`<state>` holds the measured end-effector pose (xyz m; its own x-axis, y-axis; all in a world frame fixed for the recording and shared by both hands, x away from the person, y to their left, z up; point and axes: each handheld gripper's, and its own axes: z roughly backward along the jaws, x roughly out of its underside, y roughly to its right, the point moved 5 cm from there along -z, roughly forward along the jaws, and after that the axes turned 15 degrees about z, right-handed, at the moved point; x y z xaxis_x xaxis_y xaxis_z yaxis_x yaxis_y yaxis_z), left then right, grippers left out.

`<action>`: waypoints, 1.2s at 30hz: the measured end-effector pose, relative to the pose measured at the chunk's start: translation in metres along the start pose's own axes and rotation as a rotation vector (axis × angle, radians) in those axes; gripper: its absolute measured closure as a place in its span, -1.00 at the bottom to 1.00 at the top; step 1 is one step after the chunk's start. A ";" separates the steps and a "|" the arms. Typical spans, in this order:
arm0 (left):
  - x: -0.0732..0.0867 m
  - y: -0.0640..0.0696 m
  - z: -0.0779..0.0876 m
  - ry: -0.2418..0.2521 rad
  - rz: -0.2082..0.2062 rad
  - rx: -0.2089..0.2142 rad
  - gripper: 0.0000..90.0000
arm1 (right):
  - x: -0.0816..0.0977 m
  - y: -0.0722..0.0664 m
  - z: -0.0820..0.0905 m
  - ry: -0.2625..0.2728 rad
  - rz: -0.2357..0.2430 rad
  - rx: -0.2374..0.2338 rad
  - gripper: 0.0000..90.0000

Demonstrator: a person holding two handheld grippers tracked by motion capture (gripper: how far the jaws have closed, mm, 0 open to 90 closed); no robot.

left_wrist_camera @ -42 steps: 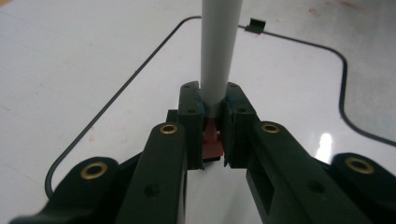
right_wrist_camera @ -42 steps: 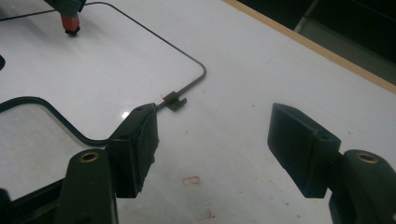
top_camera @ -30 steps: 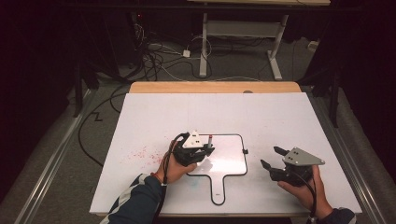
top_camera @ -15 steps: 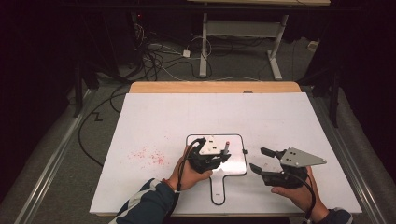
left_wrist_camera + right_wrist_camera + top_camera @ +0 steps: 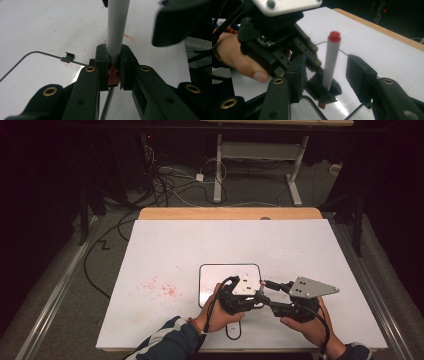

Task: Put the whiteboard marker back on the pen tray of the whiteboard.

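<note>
Near the bench's front edge, over the small black-rimmed whiteboard, the left hand-held gripper pinches the red-capped lower end of a slim white marker standing upright, red butt topmost, between the spread jaws of the right hand-held gripper.

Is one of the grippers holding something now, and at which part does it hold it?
The left gripper is shut on the marker, clamping its lower end, near the red cap. The right gripper is open, its jaws on either side of the marker's barrel, not touching.
</note>
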<state>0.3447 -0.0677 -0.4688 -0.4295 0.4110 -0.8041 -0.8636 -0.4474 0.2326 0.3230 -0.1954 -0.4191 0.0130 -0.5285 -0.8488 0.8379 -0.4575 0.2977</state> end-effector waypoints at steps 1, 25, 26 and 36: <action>0.000 0.001 0.000 0.000 0.000 0.000 0.74 | 0.000 0.000 0.000 -0.001 -0.001 0.001 0.26; 0.033 -0.024 0.114 0.145 -0.040 -0.285 -0.44 | 0.016 0.054 0.001 -0.101 -0.266 -0.127 0.79; 0.039 -0.029 0.120 0.143 -0.032 -0.302 -0.44 | 0.018 0.055 -0.002 -0.126 -0.285 -0.176 0.79; 0.114 -0.081 0.172 0.085 0.169 -0.482 -0.46 | 0.042 0.074 -0.039 -0.246 -0.357 -0.170 0.78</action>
<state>0.3200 0.1518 -0.4849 -0.5125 0.2446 -0.8232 -0.5554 -0.8255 0.1005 0.4063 -0.2239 -0.4500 -0.4051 -0.5222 -0.7505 0.8441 -0.5290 -0.0876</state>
